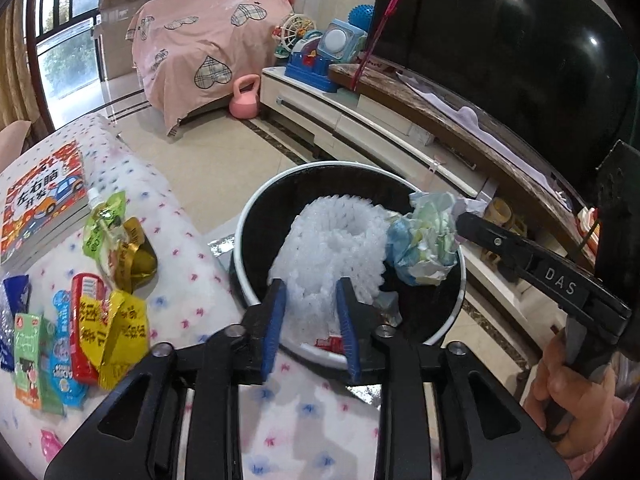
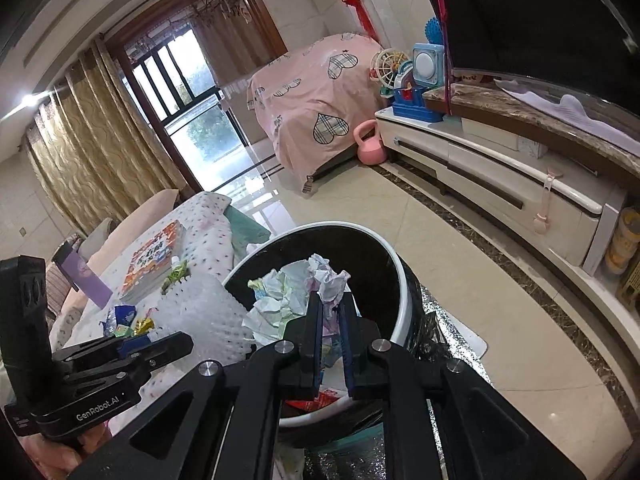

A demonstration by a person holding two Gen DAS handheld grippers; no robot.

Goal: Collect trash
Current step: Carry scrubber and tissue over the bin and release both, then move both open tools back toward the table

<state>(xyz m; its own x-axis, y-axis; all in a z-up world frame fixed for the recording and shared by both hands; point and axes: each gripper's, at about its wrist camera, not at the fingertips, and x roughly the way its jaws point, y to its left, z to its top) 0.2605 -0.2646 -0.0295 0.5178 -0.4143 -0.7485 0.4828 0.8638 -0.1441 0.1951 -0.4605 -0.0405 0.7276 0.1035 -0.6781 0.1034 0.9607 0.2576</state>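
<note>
left gripper [image 1: 310,292]: blue pads apart astride white foam fruit net [image 1: 332,248], frame centre | right gripper [image 2: 331,300]: clamped on crumpled paper wad [image 2: 298,290] | both over black white-rimmed bin [image 1: 256,216] | wrappers [image 1: 100,320] lower left on tablecloth [image 1: 192,280]

Black tongs [image 1: 311,294] – blue pads [image 1: 274,320], silver screws – "DAS", "GenRobot.AI" markings.

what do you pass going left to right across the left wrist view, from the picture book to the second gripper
Orange picture book → green drink pouch → white foam fruit net in the black white-rimmed bin → crumpled blue-white paper wad → black right gripper
</note>
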